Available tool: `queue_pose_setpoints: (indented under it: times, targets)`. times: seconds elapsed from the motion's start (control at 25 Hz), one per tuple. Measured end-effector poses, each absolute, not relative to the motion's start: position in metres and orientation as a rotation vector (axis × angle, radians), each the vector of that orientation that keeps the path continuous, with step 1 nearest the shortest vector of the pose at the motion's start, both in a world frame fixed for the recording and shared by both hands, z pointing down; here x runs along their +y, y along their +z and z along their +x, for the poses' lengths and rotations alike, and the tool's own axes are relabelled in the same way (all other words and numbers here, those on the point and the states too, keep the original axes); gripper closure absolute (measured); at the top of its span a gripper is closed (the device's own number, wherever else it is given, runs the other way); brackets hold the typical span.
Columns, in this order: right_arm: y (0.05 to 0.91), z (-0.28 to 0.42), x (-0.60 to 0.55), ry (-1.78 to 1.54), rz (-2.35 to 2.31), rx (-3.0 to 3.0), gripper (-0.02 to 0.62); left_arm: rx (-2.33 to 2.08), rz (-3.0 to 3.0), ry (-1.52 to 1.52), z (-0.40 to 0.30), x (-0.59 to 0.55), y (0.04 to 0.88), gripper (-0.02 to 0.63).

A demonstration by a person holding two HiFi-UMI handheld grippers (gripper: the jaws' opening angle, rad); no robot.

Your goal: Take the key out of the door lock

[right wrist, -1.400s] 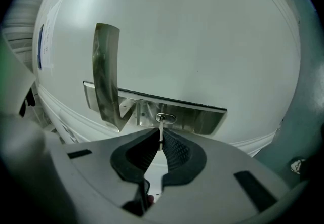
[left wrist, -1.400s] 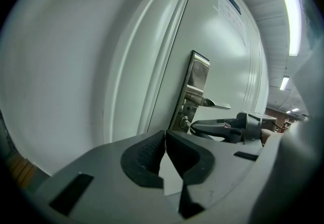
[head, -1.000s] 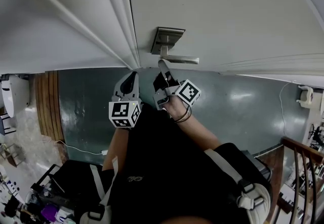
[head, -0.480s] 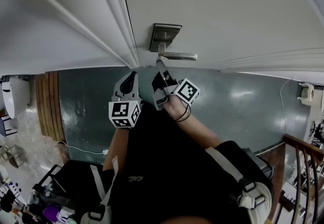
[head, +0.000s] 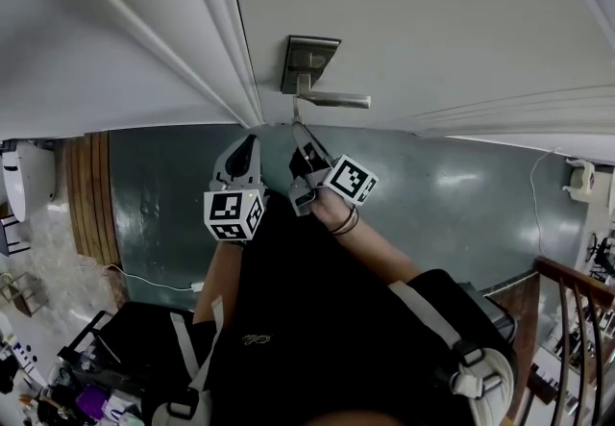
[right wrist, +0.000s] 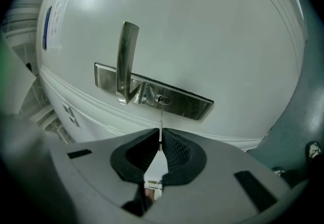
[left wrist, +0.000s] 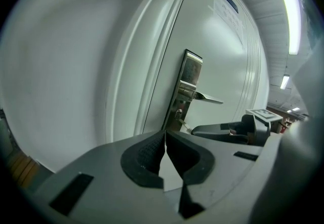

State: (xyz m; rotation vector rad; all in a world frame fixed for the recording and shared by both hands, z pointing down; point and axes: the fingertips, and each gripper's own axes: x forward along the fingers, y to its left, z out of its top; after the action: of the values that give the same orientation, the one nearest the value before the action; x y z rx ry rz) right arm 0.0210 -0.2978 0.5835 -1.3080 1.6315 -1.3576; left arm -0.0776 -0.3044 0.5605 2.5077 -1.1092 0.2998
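Key held edge-on in the narrowly closed jaws of the right gripper, its tip at the keyhole of the door lock; a sideways tilt could bind the blade or slip the thin grip, while the left gripper waits nearby, jaws together and empty

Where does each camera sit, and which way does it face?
Head view: on the person's head, looking steeply down the white door; shows both forearms, left gripper, right gripper.
Left gripper view: on the left gripper, facing the door's handle side; its shut jaws show.
Right gripper view: on the right gripper, facing the steel lock plate; its jaws pinch the thin metal key.
Shared: all show the silver lever handle.
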Motion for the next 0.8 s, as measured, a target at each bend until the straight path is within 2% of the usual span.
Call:
queue_pose_setpoints:
  times: [0.36,0.8]
  targets:
    - [0.603,0.034,-0.251,-1.341,-1.498,1.867,0.563,-1.114,2.471,0.33,-0.075,-0.273,0.572,0.578]
    - [0.608,0.071,-0.178,-1.122,-1.774,2.296,0.563,-1.091,2.418,0.355,-0.039,-0.205,0.589,0.578]
